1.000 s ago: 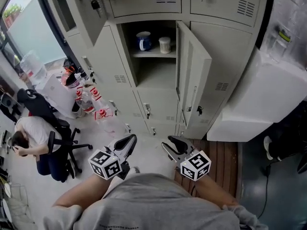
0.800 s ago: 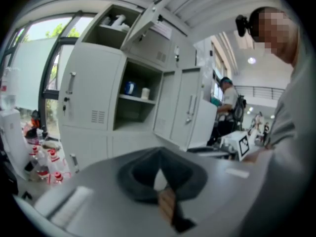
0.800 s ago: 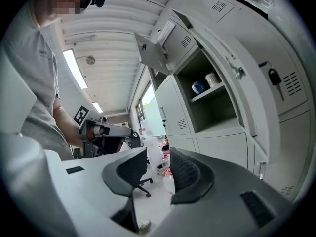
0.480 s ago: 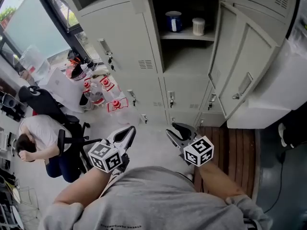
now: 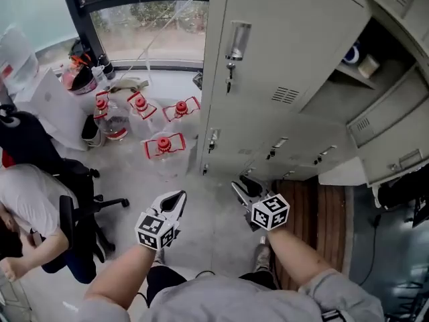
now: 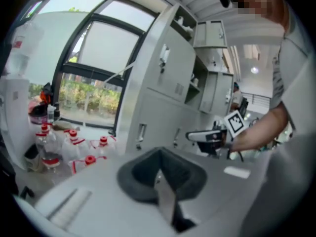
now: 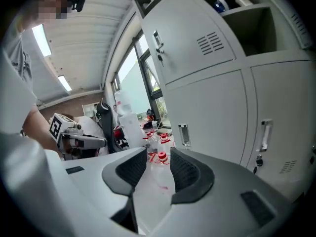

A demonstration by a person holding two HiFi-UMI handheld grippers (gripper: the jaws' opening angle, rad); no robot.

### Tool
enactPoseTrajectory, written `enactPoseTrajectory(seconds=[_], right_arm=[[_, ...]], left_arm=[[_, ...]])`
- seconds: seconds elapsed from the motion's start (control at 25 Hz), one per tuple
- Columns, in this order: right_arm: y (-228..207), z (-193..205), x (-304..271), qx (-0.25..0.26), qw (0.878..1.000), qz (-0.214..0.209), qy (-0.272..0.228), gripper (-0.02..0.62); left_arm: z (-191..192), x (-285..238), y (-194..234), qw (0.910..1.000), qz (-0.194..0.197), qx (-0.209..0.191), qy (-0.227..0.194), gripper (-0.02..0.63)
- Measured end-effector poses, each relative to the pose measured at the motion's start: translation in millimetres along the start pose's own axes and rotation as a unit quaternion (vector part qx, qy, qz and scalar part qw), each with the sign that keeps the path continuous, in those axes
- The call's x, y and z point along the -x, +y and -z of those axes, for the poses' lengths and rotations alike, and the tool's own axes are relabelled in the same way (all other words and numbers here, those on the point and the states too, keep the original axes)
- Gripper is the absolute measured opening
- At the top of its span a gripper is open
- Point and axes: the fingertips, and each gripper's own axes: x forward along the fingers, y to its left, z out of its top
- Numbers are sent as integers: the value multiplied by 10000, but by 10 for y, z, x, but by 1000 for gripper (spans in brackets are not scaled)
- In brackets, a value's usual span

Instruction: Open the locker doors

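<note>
Grey lockers (image 5: 281,92) fill the upper right of the head view. A tall door with a key in its handle (image 5: 231,45) is closed, as are low doors with handles (image 5: 276,146). One compartment stands open, with a blue mug (image 5: 353,54) on its shelf. My left gripper (image 5: 179,196) hangs over the floor, well short of the lockers, its tips together and empty. My right gripper (image 5: 240,185) is open with nothing in it and points at the low doors (image 7: 212,112). It touches none of them.
Several red-capped water jugs (image 5: 161,146) stand on the floor left of the lockers, below a window (image 5: 147,12). A person sits on an office chair (image 5: 67,213) at far left. Wooden floor boards (image 5: 315,213) lie to the right of my feet.
The head view has swung left and down, so the lockers now sit at the upper right and the jugs in the middle. Both grippers stay low before my body, their jaws unchanged.
</note>
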Motion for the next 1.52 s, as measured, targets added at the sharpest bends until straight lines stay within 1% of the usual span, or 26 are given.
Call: enactPoseTrajectory(seconds=[0.12, 0.24, 0.32, 0.52, 0.64, 0.76, 0.88, 0.96, 1.08, 1.16, 1.24, 1.36, 1.52], right_arm=[[-191, 315, -411, 77, 9998, 19, 198, 143], [-382, 809, -892, 127, 9993, 33, 337, 143], [-496, 1207, -1212, 220, 9988, 28, 426, 143], [-821, 2281, -1897, 393, 9969, 128, 664, 143], [-1033, 2886, -2210, 537, 9949, 296, 806, 146], [-1243, 3293, -2497, 694, 9924, 451, 914, 149], [-1312, 3516, -2797, 884, 9907, 443, 934, 153], [-1370, 3606, -2986, 905, 9902, 488, 940, 164], [-1507, 3665, -3248, 713, 9911, 665, 907, 180], [-1595, 3707, -3376, 619, 9905, 820, 913, 186], [-1689, 3729, -3468, 519, 9895, 1007, 903, 195], [-1799, 3706, -3571, 376, 9877, 1261, 842, 221], [-1873, 3674, -3650, 258, 9861, 1430, 800, 230]], left_arm=[[461, -280, 288, 9995, -66, 320, -22, 5], [1033, -612, 573, 9978, -206, 635, -6, 5], [1438, -857, 740, 9968, -253, 759, 45, 5], [2379, -1428, 1049, 9973, -127, 691, 205, 5], [2918, -1681, 1215, 9969, -74, 718, 305, 5], [3285, -1878, 1368, 9969, -56, 714, 313, 5], [3534, -1998, 1485, 9970, -3, 724, 259, 5], [3689, -2063, 1539, 9971, 55, 709, 266, 5], [3882, -2131, 1617, 9973, 75, 660, 318, 5], [3978, -2155, 1648, 9969, 77, 709, 341, 5], [4046, -2176, 1670, 9963, 83, 786, 348, 5], [4095, -2202, 1706, 9962, 115, 781, 371, 5], [4130, -2227, 1739, 9960, 149, 784, 396, 5]])
